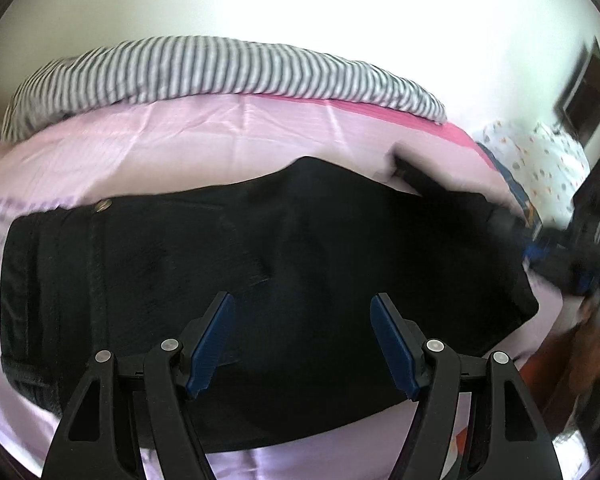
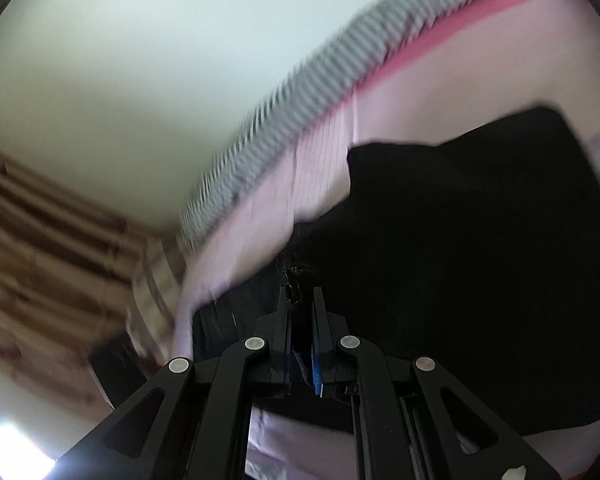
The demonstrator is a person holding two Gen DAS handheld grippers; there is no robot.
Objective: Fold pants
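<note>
Black pants (image 1: pixel 300 248) lie across a pale pink bedsheet (image 1: pixel 204 136), waistband and brass button (image 1: pixel 102 206) at the left. My left gripper (image 1: pixel 302 308) hovers over their middle, its blue-padded fingers (image 1: pixel 216 340) wide apart with nothing between them. The other gripper shows blurred at the pants' right end (image 1: pixel 432 184). In the right wrist view my right gripper (image 2: pixel 301 300) is shut on a frayed hem of the black pants (image 2: pixel 460 264), the cloth pinched between its pads and lifted off the sheet (image 2: pixel 420 92).
A grey-and-white striped pillow (image 1: pixel 228 68) lies along the far edge of the bed, by a white wall. A pink band (image 1: pixel 420 120) borders the sheet. A dotted white cloth (image 1: pixel 540 160) and dark furniture stand to the right. Brown striped fabric (image 2: pixel 40 232) fills the right wrist view's left side.
</note>
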